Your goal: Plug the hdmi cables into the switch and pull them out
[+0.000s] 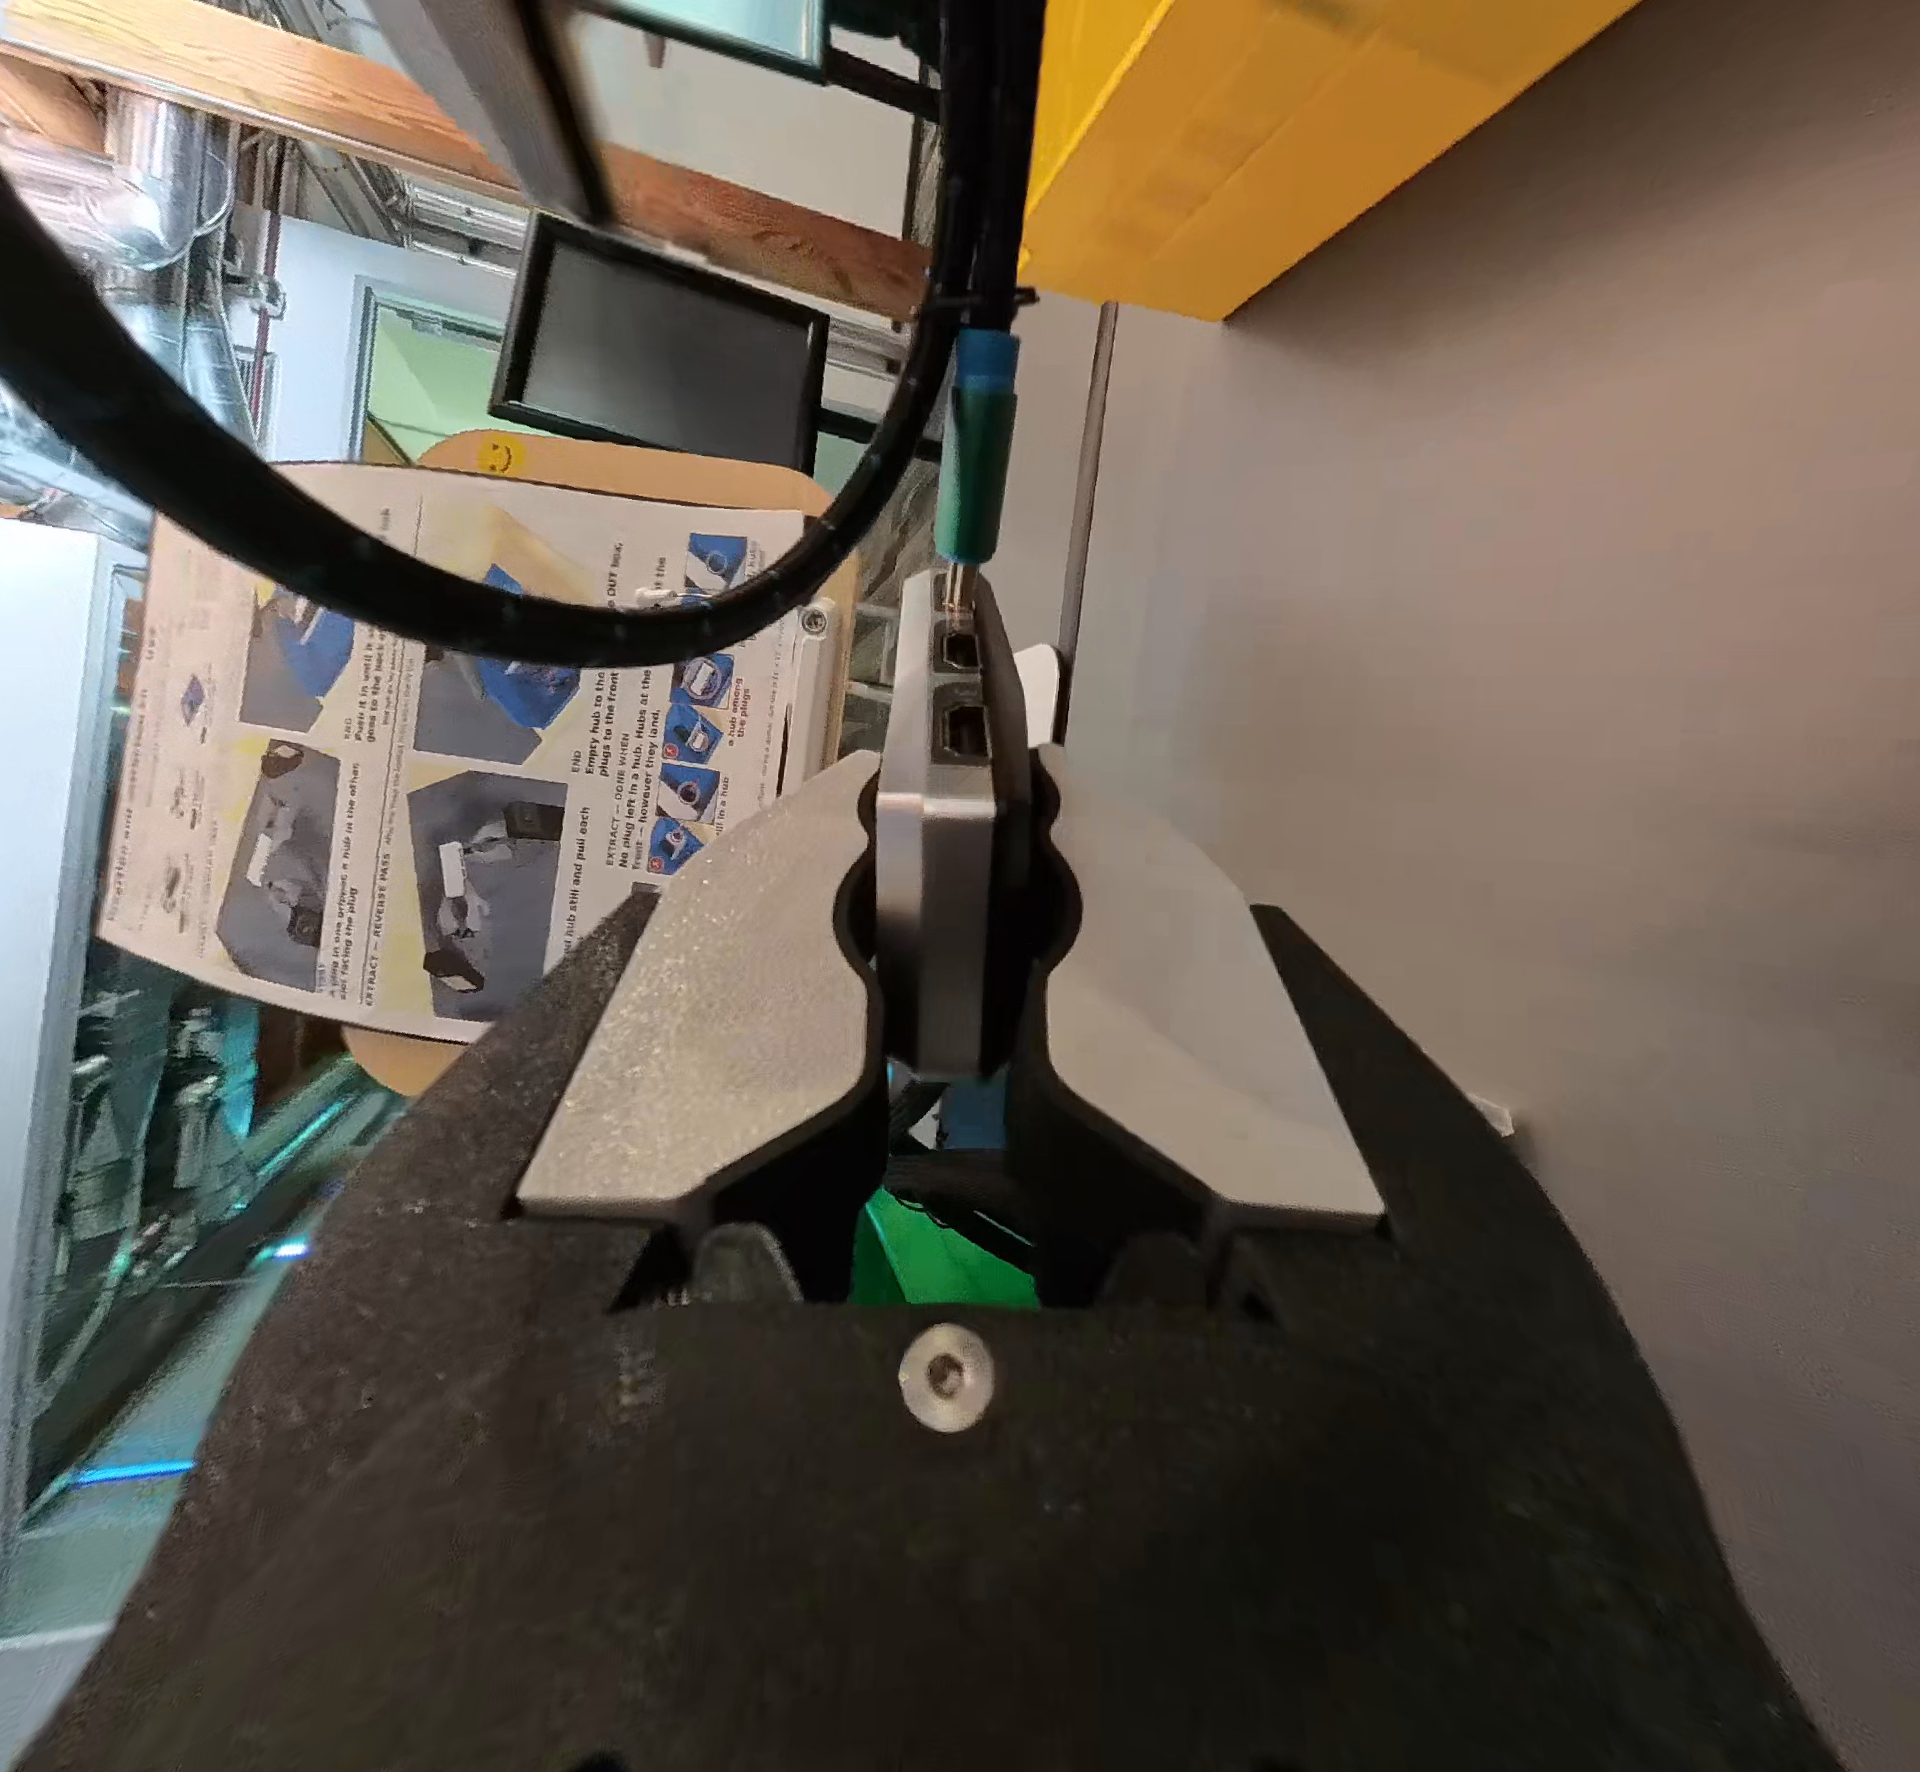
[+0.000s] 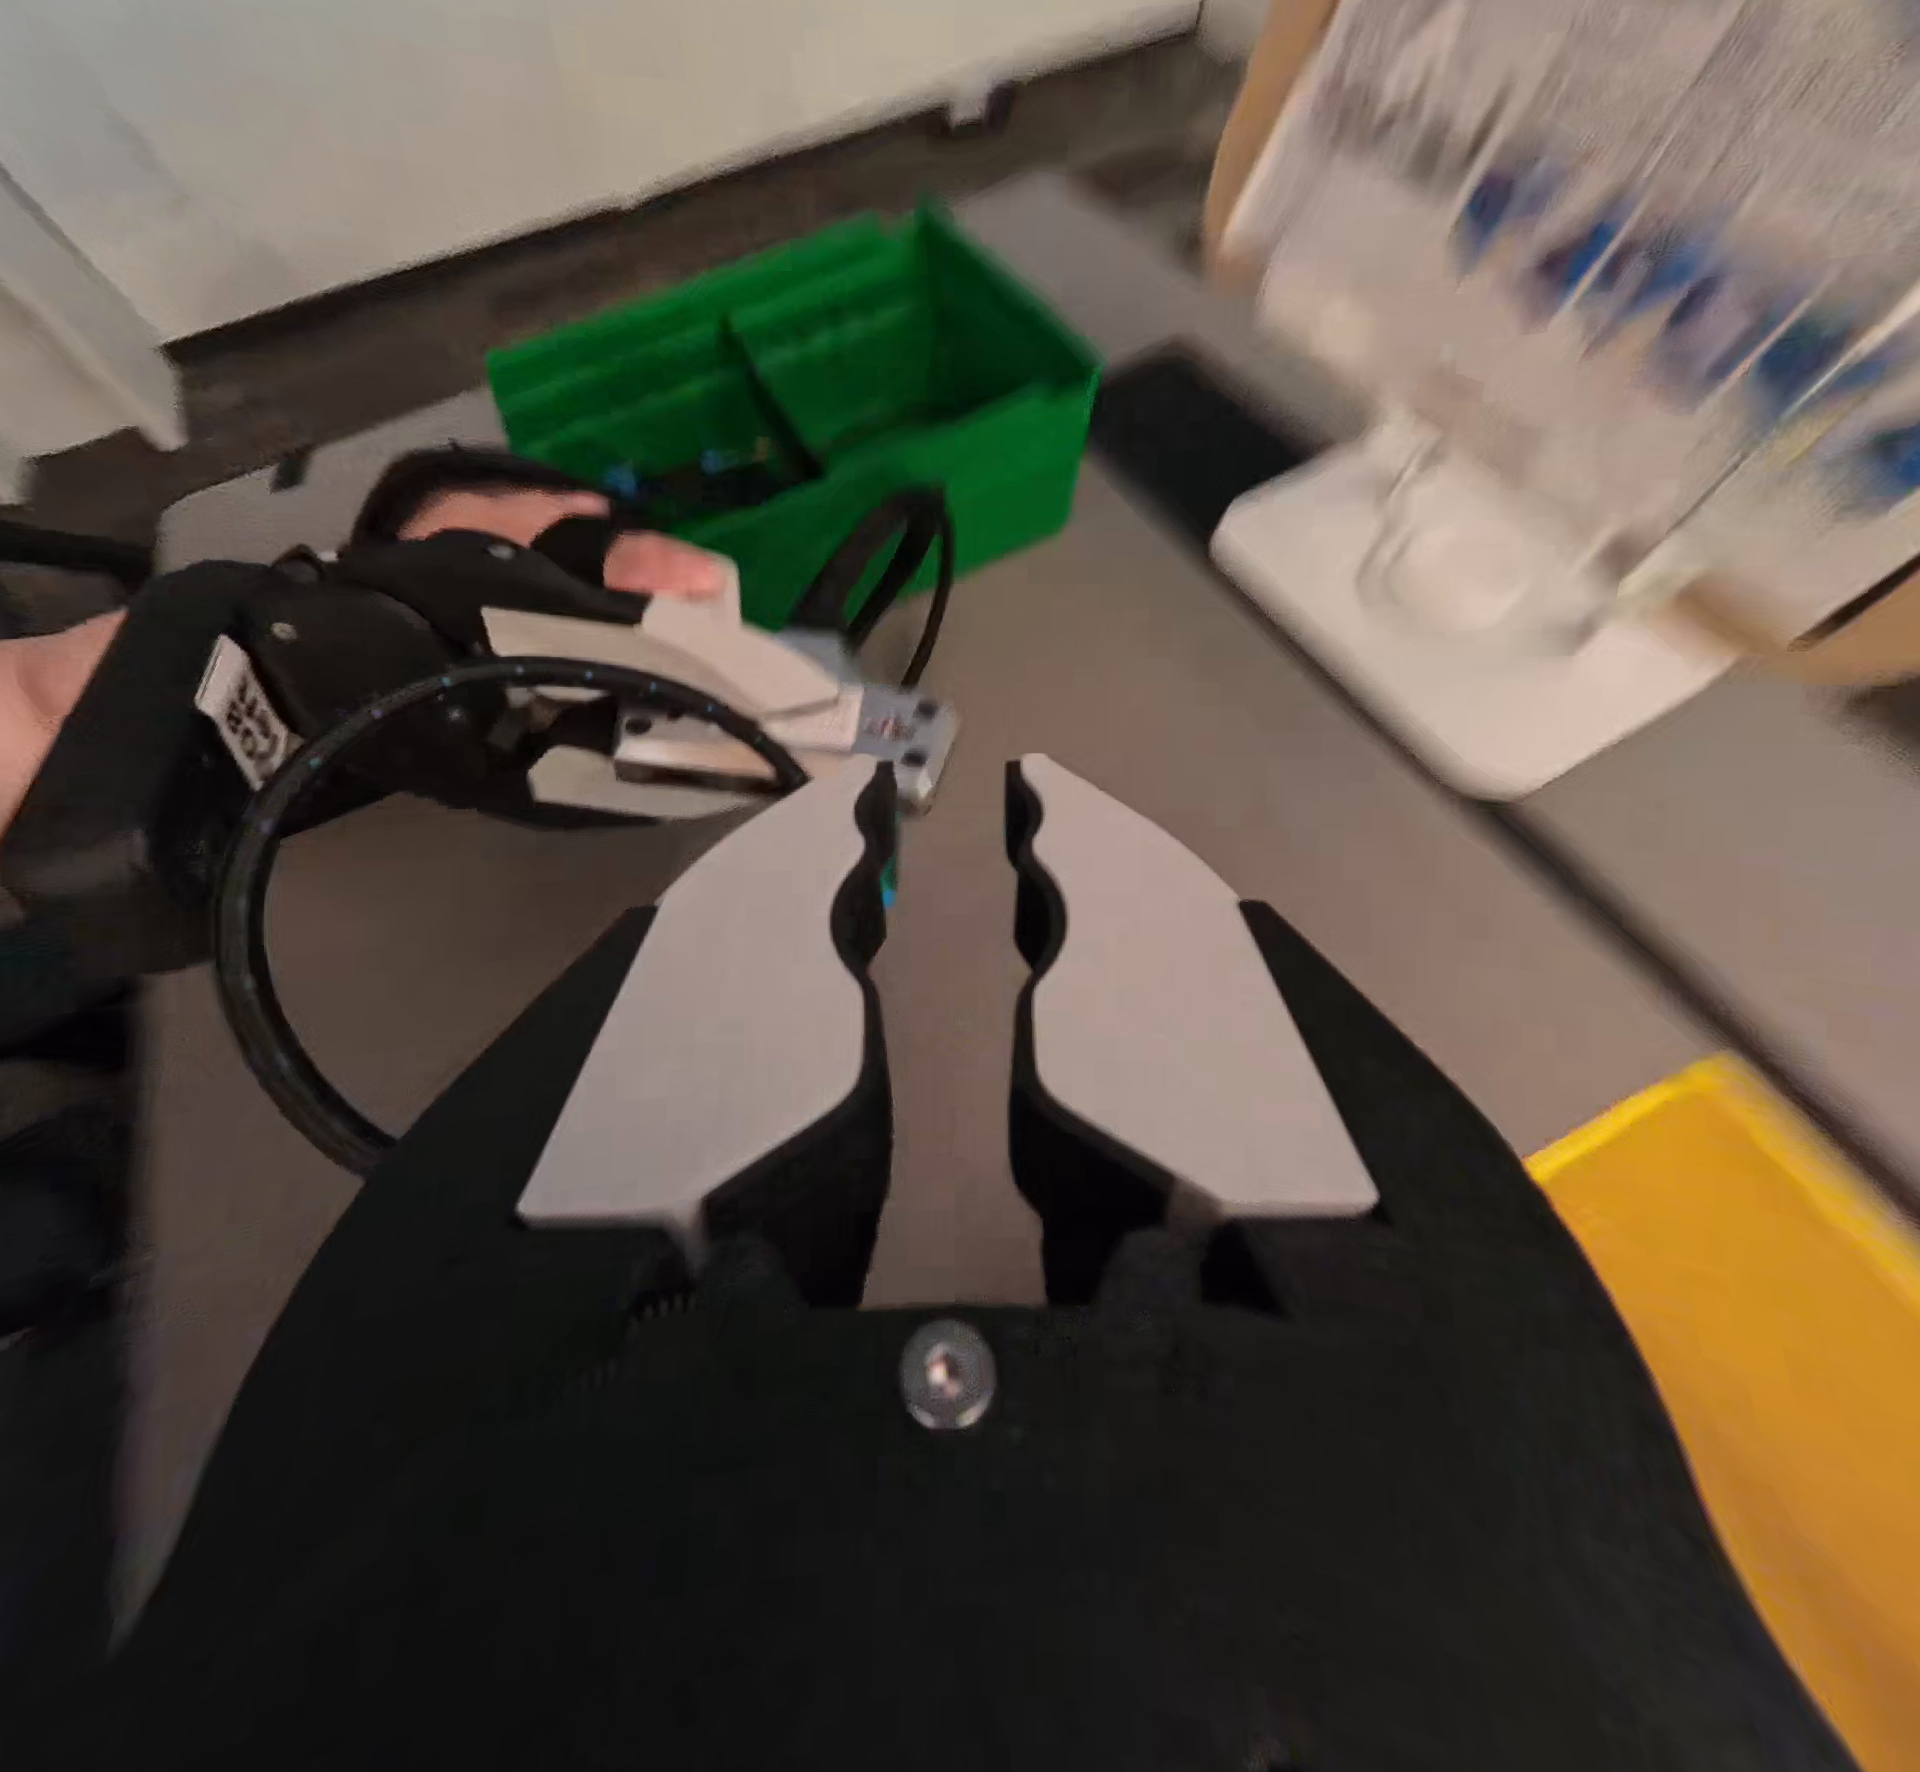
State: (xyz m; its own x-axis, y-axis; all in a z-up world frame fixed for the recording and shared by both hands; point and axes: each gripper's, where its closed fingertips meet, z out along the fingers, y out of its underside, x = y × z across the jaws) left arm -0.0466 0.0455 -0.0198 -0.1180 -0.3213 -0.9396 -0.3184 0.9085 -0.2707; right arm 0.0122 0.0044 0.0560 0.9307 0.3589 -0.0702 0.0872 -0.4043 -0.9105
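My left gripper (image 1: 956, 766) is shut on a silver HDMI switch (image 1: 940, 891) and holds it edge-on. A green and blue HDMI plug (image 1: 977, 465) sits in the switch's farthest port; the two nearer ports (image 1: 961, 735) are empty. Its black cable (image 1: 468, 600) loops away to the left. In the right wrist view, a gloved hand holds the left gripper (image 2: 842, 714) with the switch (image 2: 904, 730) above the grey table (image 2: 1195, 787). My right gripper (image 2: 940, 787) is open and empty just in front of the switch. A sliver of the teal plug (image 2: 889, 881) shows beside its left finger.
A green bin (image 2: 987, 475) with cables in it stands behind the switch. A yellow bin (image 2: 1714, 1359) is at the near right and also shows in the left wrist view (image 1: 1299, 81). A white stand (image 2: 1455, 662) holds an instruction sheet (image 1: 416, 746). A black cable loop (image 2: 249, 891) hangs by the left gripper. Tip to tip, the grippers are about 11 cm apart.
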